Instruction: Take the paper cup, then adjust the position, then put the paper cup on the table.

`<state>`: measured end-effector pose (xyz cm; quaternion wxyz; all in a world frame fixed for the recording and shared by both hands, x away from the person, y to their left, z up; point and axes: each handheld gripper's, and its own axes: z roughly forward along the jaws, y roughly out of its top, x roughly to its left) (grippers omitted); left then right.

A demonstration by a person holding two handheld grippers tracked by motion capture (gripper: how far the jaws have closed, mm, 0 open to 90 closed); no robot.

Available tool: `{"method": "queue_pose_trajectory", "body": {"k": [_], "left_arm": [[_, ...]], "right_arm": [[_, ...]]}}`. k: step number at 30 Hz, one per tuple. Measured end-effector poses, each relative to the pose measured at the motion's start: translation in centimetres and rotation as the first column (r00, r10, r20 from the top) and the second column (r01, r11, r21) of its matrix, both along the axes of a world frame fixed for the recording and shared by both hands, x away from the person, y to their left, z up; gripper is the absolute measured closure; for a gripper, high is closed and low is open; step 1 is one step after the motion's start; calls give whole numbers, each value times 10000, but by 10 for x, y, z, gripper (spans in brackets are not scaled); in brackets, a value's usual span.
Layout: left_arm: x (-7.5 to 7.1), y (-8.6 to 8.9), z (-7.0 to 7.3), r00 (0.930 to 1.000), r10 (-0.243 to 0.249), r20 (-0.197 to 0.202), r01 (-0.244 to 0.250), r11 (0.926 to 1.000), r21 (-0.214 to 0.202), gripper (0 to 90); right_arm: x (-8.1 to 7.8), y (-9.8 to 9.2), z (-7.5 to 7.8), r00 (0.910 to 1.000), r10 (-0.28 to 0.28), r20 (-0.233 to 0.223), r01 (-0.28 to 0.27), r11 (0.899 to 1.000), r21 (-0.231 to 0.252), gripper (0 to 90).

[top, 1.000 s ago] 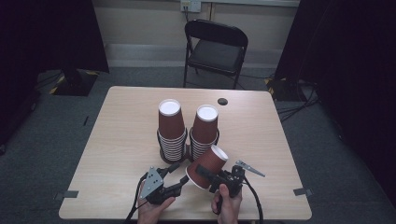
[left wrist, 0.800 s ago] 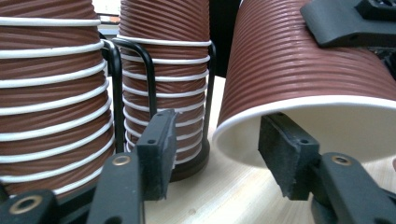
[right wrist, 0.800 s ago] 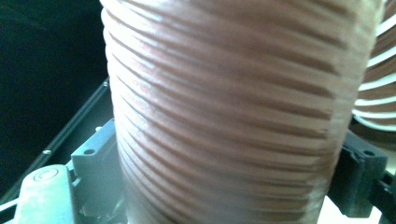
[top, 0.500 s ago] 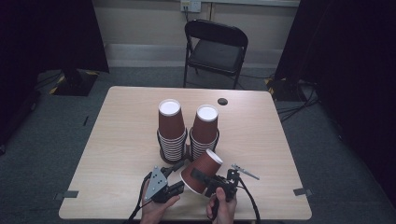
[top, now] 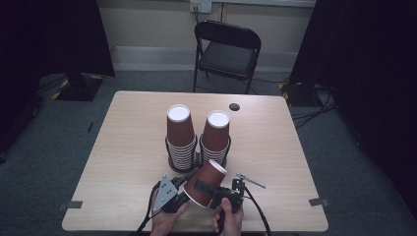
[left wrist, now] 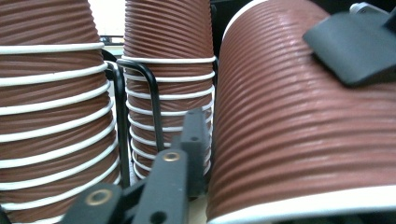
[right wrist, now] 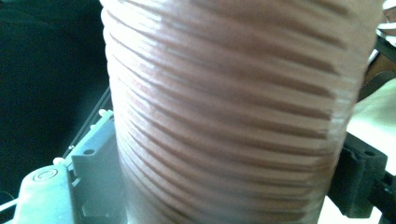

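A single brown ribbed paper cup (top: 205, 183) is held tilted above the near edge of the worktop (top: 123, 147), its white base pointing far and right, its open rim toward the person. The right claw (top: 212, 192) clamps the cup across its side wall; in the right gripper view the cup (right wrist: 233, 112) stands right between the jaws, with a black pad pressed on its right side. This sideways hold likely keeps the rim free for the other hand.

The left claw (top: 183, 195) sits at the cup's rim, on the left. Its jaws have just been closing and now stand narrow; in the left gripper view they rise beside the cup (left wrist: 308, 116), and I cannot tell whether they pinch its rim or merely touch it. The aim may be to separate nested cups or to steady the cup.

Just beyond, two stacks of upturned cups, the left stack (top: 180, 135) and the right stack (top: 215, 137), stand in a black wire holder (left wrist: 152, 107), which keeps them upright and within easy reach. A folding chair (top: 227, 51) stands past the far edge.
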<state>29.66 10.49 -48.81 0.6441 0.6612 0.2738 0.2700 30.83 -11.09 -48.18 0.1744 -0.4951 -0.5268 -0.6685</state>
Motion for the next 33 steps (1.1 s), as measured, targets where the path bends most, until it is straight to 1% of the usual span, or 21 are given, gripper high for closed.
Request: {"method": "queue_pose_trajectory", "body": {"k": [3, 8, 13, 14, 16, 18, 21, 23, 28, 29, 30, 31, 32, 33], "left_arm": [[-2, 0, 1, 10000, 39, 65, -41, 9998, 187, 797], [-4, -3, 1, 9999, 21, 115, -23, 9999, 164, 823], [-4, 0, 1, 10000, -71, -23, 72, 9997, 222, 840], [-4, 0, 0, 9999, -82, -80, 83, 9999, 139, 843], [-4, 1, 0, 9999, -71, -117, 73, 9998, 169, 845], [-5, 2, -1, 9998, -95, -179, 97, 9999, 116, 846], [-5, 3, -3, 9995, -166, -254, 166, 9999, 21, 847], [-5, 4, -3, 9993, -192, -316, 193, 9998, 37, 849], [-5, 5, -4, 9984, -320, -469, 323, 9995, 44, 850], [-5, 7, -4, 9982, -364, -476, 369, 9993, 95, 850], [-5, 9, -4, 9968, -412, -687, 414, 9991, 26, 850], [-5, 9, -4, 9968, -412, -687, 414, 9991, 26, 851], [-5, 10, -4, 9960, -454, -770, 456, 9990, 3, 851], [-4, 12, -4, 9955, -487, -808, 494, 9988, 72, 851]], "right_arm": [[0, 0, 0, 10000, 52, -37, -52, 10000, 25, 138], [0, -2, 0, 10000, -12, 92, 12, 10000, 22, 123], [0, -4, 1, 9995, -120, 280, 122, 9999, -67, 116], [1, -5, 2, 9994, -170, 291, 173, 9998, -115, 116], [1, -5, 2, 9994, -171, 294, 177, 9996, -200, 111], [1, -5, 2, 9992, -174, 346, 182, 9996, -217, 109], [2, -6, 2, 9988, -313, 373, 322, 9992, -233, 118], [4, -10, 4, 9978, -500, 429, 512, 9983, -283, 126], [7, -15, 7, 9959, -699, 567, 722, 9967, -381, 131], [8, -16, 8, 9949, -780, 642, 806, 9959, -403, 131], [10, -20, 9, 9919, -970, 822, 1009, 9939, -455, 132], [10, -20, 9, 9919, -970, 822, 1009, 9939, -455, 132], [12, -23, 11, 9879, -1135, 1053, 1199, 9912, -568, 134], [12, -23, 11, 9879, -1135, 1053, 1199, 9912, -568, 134]]}}
